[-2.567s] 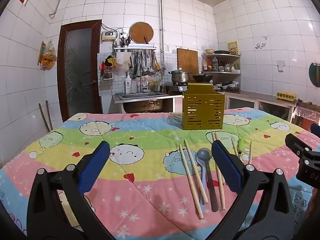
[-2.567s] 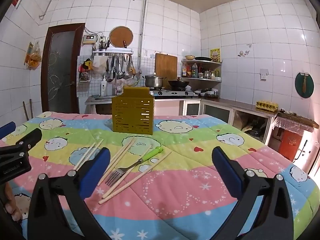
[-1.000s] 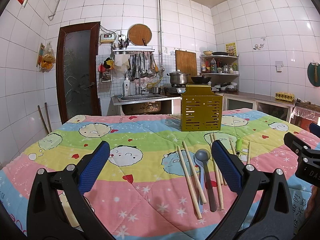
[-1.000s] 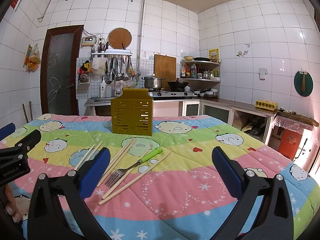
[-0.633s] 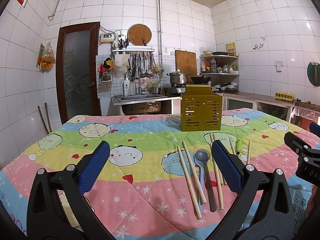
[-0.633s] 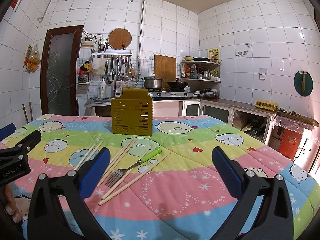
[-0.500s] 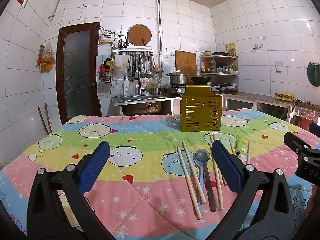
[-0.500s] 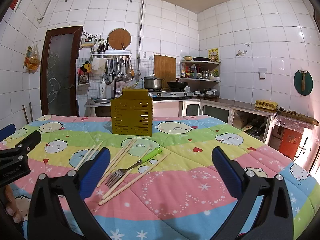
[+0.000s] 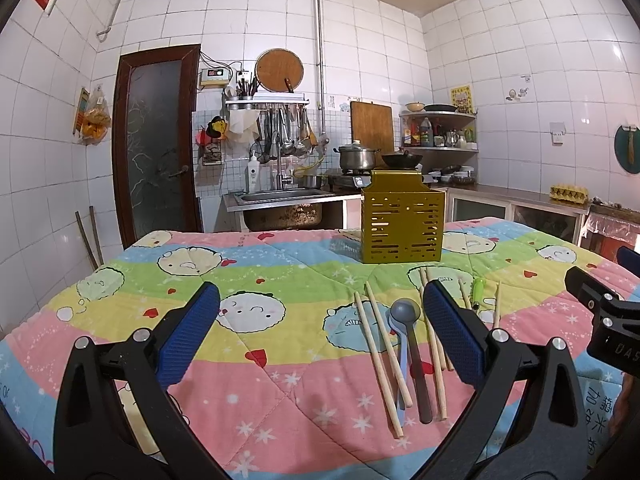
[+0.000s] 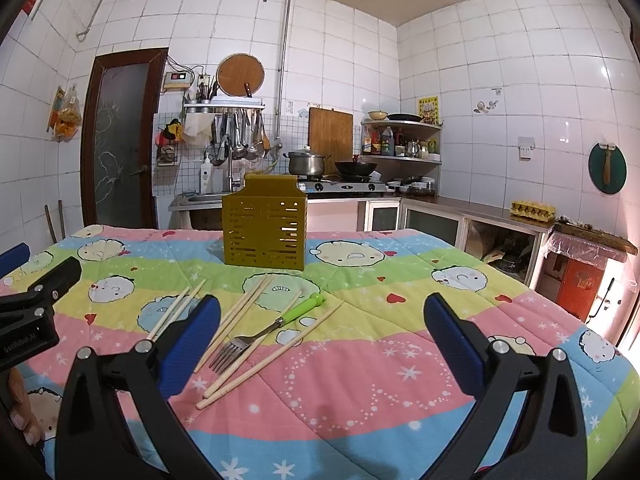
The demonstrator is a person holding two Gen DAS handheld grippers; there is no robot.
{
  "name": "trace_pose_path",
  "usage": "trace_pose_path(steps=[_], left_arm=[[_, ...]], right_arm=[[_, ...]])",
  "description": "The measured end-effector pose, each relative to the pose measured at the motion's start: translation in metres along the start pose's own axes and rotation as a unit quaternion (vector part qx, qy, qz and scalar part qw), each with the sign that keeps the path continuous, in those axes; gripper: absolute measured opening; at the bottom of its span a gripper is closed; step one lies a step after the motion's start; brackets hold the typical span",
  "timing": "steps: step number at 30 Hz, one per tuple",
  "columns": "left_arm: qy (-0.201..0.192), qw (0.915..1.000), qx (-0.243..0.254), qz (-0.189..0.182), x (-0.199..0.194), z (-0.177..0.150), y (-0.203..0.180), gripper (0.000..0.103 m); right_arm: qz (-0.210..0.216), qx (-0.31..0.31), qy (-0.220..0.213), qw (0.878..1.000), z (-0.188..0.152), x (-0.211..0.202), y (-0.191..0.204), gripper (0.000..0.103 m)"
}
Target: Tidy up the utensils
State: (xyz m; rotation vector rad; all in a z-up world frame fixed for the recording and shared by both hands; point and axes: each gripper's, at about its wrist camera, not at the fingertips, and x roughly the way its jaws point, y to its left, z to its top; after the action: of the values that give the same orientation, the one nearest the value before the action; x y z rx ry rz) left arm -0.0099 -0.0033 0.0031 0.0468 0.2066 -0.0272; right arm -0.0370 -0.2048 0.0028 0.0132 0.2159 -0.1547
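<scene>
A mustard-yellow slotted utensil holder point(image 9: 402, 229) point(image 10: 265, 228) stands upright on the far part of the table. In front of it lie several wooden chopsticks point(image 9: 378, 364) point(image 10: 269, 356), a grey spoon point(image 9: 412, 340) over a light blue spoon point(image 9: 401, 364), and a fork with a green handle point(image 10: 272, 328) point(image 9: 477, 289). My left gripper point(image 9: 320, 336) hovers open above the cloth, left of the spoons. My right gripper point(image 10: 320, 340) is open too, with the fork and chopsticks lying just inside its left finger. Neither holds anything.
A quilted pastel cartoon cloth point(image 9: 248, 280) point(image 10: 400, 320) covers the table. Behind it are a sink point(image 9: 280, 204), a stove with a pot point(image 10: 306, 164) and wok, hanging tools and a brown door point(image 9: 156, 144). A person's fingers point(image 10: 20, 412) show at the lower left.
Both views have lifted very slightly since 2.6 s ago. Since then both grippers stay open and the utensils lie where they were.
</scene>
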Motion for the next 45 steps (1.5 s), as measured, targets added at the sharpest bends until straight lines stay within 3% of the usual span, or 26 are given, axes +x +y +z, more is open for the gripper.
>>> trace_pose_path(steps=[11,16,19,21,25,30,34,40,45], left_arm=[[0.004,1.0000,-0.001,-0.005,-0.001,-0.002,0.002,0.098],[0.025,0.9997,-0.001,-0.006,0.005,-0.002,0.002,0.098],[0.054,0.9984,-0.003,-0.015,0.015,-0.001,0.003,0.098],[0.084,0.9962,-0.003,-0.023,0.029,0.004,0.005,0.098],[0.105,0.9939,-0.008,-0.032,0.056,0.020,0.011,0.098],[0.170,0.9834,-0.035,-0.054,0.107,0.032,0.017,0.098],[0.180,0.9821,-0.016,-0.054,0.139,0.037,0.008,0.098],[0.220,0.9744,0.029,-0.036,0.186,0.027,-0.008,0.098],[0.264,0.9638,0.023,-0.028,0.213,0.007,-0.005,0.098]], right_arm=[[-0.016,-0.003,0.006,1.000,0.000,0.002,0.001,0.099],[-0.038,0.001,0.009,0.999,0.001,0.001,-0.002,0.099],[-0.037,0.010,0.034,0.999,0.002,0.010,-0.006,0.099],[-0.038,0.018,0.052,0.998,0.004,0.019,-0.010,0.099],[-0.049,0.008,0.063,0.997,0.014,0.042,-0.009,0.099],[-0.060,0.000,0.088,0.994,0.027,0.082,-0.004,0.099],[-0.076,0.000,0.128,0.989,0.033,0.116,-0.003,0.099],[-0.109,0.007,0.194,0.975,0.019,0.161,-0.011,0.099],[-0.116,0.034,0.233,0.965,0.007,0.181,-0.021,0.099]])
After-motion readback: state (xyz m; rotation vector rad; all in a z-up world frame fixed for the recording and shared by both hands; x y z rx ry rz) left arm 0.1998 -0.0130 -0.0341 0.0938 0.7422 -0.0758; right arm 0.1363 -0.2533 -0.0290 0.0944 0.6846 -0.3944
